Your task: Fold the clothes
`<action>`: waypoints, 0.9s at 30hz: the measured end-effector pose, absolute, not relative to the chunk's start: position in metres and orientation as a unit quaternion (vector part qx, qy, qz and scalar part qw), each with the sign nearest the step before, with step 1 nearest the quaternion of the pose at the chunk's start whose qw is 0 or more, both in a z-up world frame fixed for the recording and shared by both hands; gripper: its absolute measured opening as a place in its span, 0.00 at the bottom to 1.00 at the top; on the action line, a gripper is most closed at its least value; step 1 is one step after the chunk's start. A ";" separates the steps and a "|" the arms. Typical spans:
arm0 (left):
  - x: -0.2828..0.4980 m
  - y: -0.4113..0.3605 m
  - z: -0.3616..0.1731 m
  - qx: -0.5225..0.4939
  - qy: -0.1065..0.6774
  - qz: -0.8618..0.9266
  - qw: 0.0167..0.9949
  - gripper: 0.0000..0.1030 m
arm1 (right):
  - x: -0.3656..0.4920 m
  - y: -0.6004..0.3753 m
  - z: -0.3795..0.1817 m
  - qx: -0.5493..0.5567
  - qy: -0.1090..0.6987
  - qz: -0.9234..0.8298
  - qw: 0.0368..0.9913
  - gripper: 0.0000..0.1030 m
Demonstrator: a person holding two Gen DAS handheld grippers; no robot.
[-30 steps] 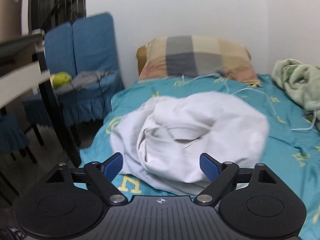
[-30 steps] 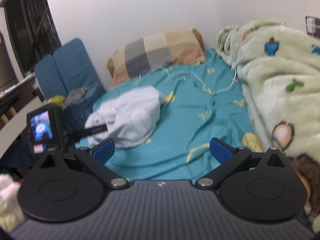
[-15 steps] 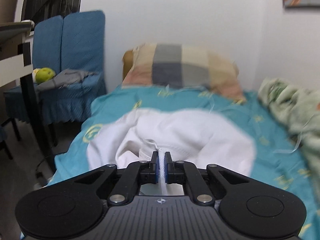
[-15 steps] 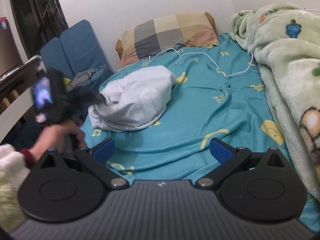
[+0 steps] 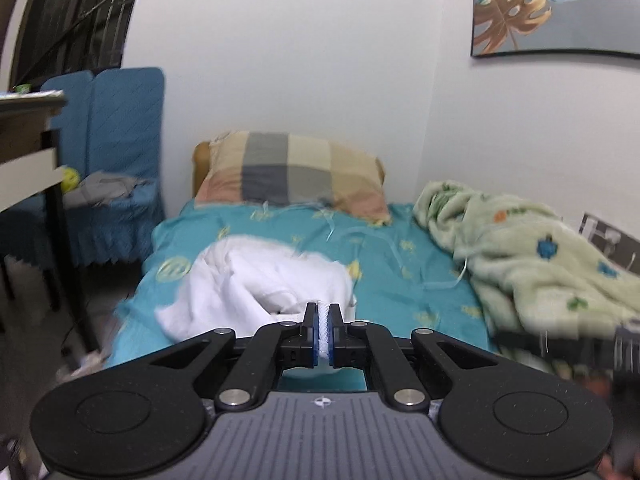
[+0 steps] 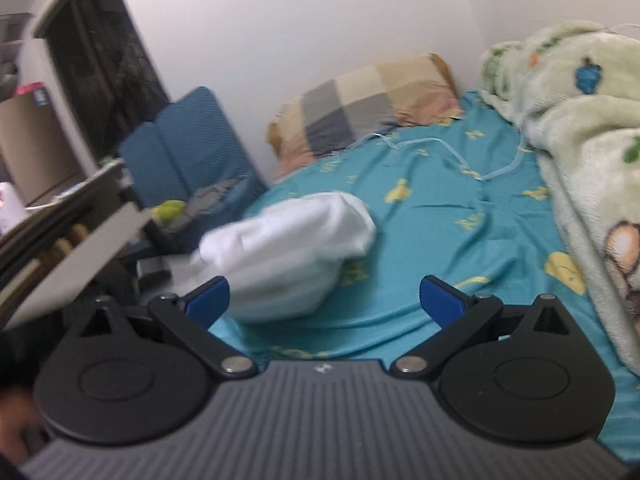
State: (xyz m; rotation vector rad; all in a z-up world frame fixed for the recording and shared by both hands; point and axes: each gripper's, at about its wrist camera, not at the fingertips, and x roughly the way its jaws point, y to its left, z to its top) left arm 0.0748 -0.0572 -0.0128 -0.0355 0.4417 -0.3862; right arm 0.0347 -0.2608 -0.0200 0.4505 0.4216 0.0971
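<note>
Fingers (image 5: pixel 311 334) of the left gripper (image 5: pixel 324 338) are pressing together on a thin fold of the white garment (image 5: pixel 256 284), pinching its near edge between the blue pads. That garment is lying in a crumpled heap on the teal bed sheet (image 5: pixel 400 280), toward the bed's left side and near its foot. Over on the right gripper (image 6: pixel 324 300), the fingers (image 6: pixel 208 298) are standing wide apart and gripping nothing; they are hovering over the sheet (image 6: pixel 440 232), with the left fingertip appearing to sit just in front of the garment (image 6: pixel 288 248), though blur is making contact hard to judge.

Behind the heap, a checked pillow (image 5: pixel 292 174) is leaning at the head of the bed, and a thin clear cable (image 6: pixel 460 160) is trailing across the sheet beyond it. A pale green fleece blanket (image 5: pixel 532 256) is bunching along the bed's right side. Left of the bed, a blue-covered chair (image 5: pixel 116 152) is carrying grey cloth (image 5: pixel 100 190) and a yellow-green ball (image 5: pixel 71 179), partly blocked by the edge of a bench (image 5: pixel 28 160). A leaf-print picture (image 5: pixel 552 8) is hanging on the wall.
</note>
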 end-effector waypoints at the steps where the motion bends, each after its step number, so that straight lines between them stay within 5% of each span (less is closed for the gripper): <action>1: 0.066 -0.049 -0.017 -0.023 0.228 -0.183 0.956 0.04 | 0.033 -0.257 -0.017 0.219 0.204 0.061 0.952 1.00; 14: 0.106 0.021 -0.062 -0.135 0.344 -0.120 0.921 0.05 | 0.173 -0.178 -0.005 0.122 0.299 0.200 0.925 0.96; 19: 0.128 0.024 -0.096 -0.107 0.400 -0.079 0.907 0.05 | 0.222 -0.142 -0.042 0.113 0.327 0.224 0.911 0.75; 24: 0.140 0.025 -0.114 -0.123 0.424 -0.086 0.893 0.05 | 0.264 -0.107 -0.081 0.097 0.353 0.238 0.900 0.72; 26: 0.142 0.022 -0.116 -0.121 0.423 -0.091 0.893 0.05 | 0.263 -0.104 -0.088 0.072 0.351 0.226 0.906 0.64; 27: 0.142 0.021 -0.117 -0.121 0.422 -0.094 0.894 0.05 | 0.262 -0.104 -0.088 0.066 0.348 0.218 0.909 0.49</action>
